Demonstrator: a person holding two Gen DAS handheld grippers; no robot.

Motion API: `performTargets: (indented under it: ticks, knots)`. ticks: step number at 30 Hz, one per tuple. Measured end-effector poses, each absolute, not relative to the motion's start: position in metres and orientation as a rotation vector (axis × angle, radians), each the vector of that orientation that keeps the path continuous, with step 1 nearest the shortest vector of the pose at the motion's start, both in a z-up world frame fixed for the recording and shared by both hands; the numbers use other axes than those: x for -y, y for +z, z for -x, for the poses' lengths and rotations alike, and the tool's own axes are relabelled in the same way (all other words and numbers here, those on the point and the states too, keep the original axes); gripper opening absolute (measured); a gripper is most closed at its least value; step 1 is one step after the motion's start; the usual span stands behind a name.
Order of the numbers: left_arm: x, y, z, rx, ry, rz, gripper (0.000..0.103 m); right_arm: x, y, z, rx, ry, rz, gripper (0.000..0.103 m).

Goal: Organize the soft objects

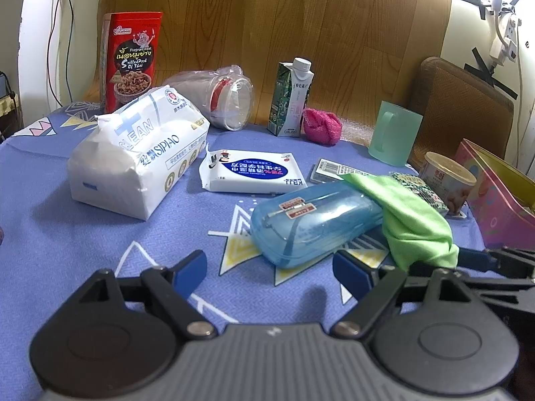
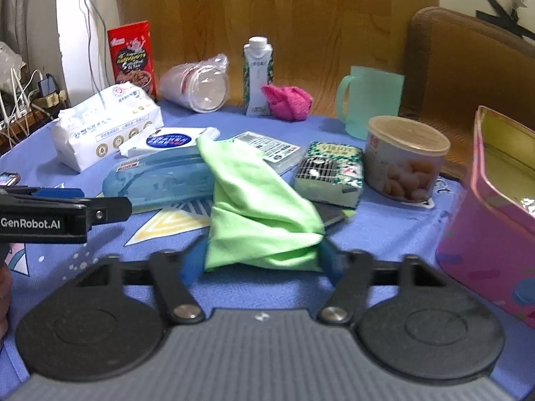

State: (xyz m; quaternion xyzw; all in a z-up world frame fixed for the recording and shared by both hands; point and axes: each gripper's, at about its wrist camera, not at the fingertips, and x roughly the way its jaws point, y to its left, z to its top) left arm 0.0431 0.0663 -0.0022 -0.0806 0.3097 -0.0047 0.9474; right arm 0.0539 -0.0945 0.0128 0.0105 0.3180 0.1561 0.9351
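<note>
A green cloth point(image 2: 254, 207) lies draped over a blue plastic case point(image 2: 160, 180), and its bunched near end sits between the pads of my right gripper point(image 2: 260, 260), which is shut on it. In the left wrist view the same green cloth point(image 1: 411, 220) trails down to the right gripper's fingers point(image 1: 501, 260) at the right edge. My left gripper point(image 1: 271, 274) hovers open over the blue tablecloth point(image 1: 100, 234), nothing between its pads, just short of the blue case point(image 1: 314, 220). A pink cloth point(image 1: 322, 125) lies at the back beside a carton point(image 1: 291, 100).
A big tissue pack point(image 1: 137, 153) and a wipes pack point(image 1: 250, 172) lie left of centre. At the right stand a sponge pack point(image 2: 329, 173), a can point(image 2: 404, 157), a green mug point(image 2: 371, 100) and an open pink tin box point(image 2: 491, 207). Red snack box point(image 1: 132, 60) and plastic cups point(image 1: 224, 100) are at the back.
</note>
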Motion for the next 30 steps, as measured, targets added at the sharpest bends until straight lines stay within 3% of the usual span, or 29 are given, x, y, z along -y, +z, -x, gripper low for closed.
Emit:
performTargets:
  ticks: [1,2,5,13,19,22,25,26,27,30]
  knots:
    - [-0.066,-0.002,-0.043,-0.63,-0.01,0.166,0.085,0.095,0.013,-0.052,-0.644,0.322,-0.022,0.034]
    - [-0.066,-0.002,-0.043,-0.629,-0.01,0.167,0.085,0.095,0.013,-0.049,-0.638,0.319,-0.016,0.016]
    - [-0.068,-0.002,-0.043,-0.626,-0.014,0.177,0.085,0.095,0.014,-0.039,-0.629,0.317,-0.014,0.012]
    - [-0.073,0.004,-0.032,-0.619,-0.179,0.247,0.085,0.11,0.022,0.017,-0.622,0.368,0.004,0.011]
    - [-0.027,0.021,-0.013,-0.654,-0.447,0.185,0.087,0.118,0.023,0.043,-0.639,0.448,0.015,0.015]
    - [-0.001,0.018,-0.021,-0.723,-0.499,0.158,0.088,0.116,0.021,0.042,-0.63,0.46,0.003,0.037]
    - [0.017,0.006,-0.033,-0.786,-0.508,0.152,0.077,0.115,0.017,0.04,-0.618,0.47,-0.007,0.04]
    - [0.024,0.007,-0.035,-0.788,-0.511,0.133,0.057,0.114,0.015,0.039,-0.617,0.469,-0.006,0.032]
    - [0.031,0.008,-0.037,-0.803,-0.529,0.127,0.043,0.115,0.013,0.039,-0.609,0.457,-0.006,0.014]
    - [0.047,0.018,-0.045,-0.824,-0.629,0.177,0.035,0.123,0.018,0.042,-0.569,0.432,-0.025,0.01]
